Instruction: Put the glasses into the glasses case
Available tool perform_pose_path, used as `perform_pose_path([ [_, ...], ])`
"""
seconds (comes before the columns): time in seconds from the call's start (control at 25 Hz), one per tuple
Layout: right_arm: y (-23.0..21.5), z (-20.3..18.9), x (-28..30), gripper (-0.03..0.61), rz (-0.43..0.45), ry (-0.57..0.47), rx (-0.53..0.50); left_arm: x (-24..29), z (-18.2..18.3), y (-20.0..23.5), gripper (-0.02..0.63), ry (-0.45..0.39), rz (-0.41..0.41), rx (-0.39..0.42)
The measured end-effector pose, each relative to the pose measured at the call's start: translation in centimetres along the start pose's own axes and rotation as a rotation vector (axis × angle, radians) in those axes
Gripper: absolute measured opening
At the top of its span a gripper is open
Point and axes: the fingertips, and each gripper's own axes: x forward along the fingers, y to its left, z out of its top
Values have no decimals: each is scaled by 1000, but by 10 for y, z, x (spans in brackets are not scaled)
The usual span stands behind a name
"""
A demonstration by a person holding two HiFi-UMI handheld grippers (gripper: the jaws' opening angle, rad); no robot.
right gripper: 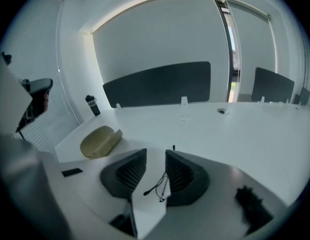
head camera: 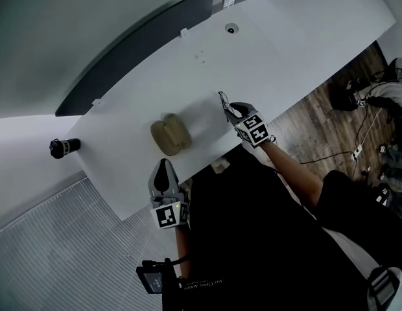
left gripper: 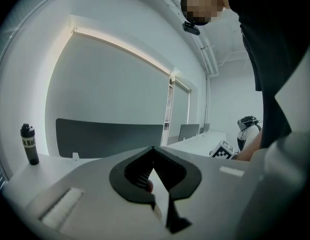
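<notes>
The tan glasses case (head camera: pixel 170 135) lies on the white table (head camera: pixel 285 37) near its front edge, and in the right gripper view the case (right gripper: pixel 99 141) has its lid slightly ajar. My right gripper (head camera: pixel 229 109) is low over the table to the case's right. Its jaws (right gripper: pixel 155 153) stand apart, with the thin wire glasses (right gripper: pixel 162 186) between them, close against the right-hand jaw. Part of the glasses (head camera: pixel 222 100) pokes out past the fingertips. My left gripper (head camera: pixel 164 166) hovers at the table's front edge just below the case, its jaws (left gripper: pixel 154 148) shut on nothing.
A black bottle (head camera: pixel 63 148) stands at the table's left end. A dark divider panel (head camera: pixel 136 44) runs along the far edge, with a cable hole (head camera: pixel 231 28) in the tabletop. Cables and gear lie on the wooden floor (head camera: pixel 356 102) at right.
</notes>
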Motion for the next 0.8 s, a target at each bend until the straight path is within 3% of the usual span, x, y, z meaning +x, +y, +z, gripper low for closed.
perform_pose_path([
  [0.24, -25, -33, 38, 170, -163, 162, 57, -6, 1, 25, 8, 7, 4, -1],
  [0.48, -35, -56, 66, 181, -208, 275, 101, -14, -3, 43, 8, 21, 27, -10],
  [0.8, -41, -69, 82, 181, -247, 342, 160, -15, -7, 58, 8, 27, 45, -21],
])
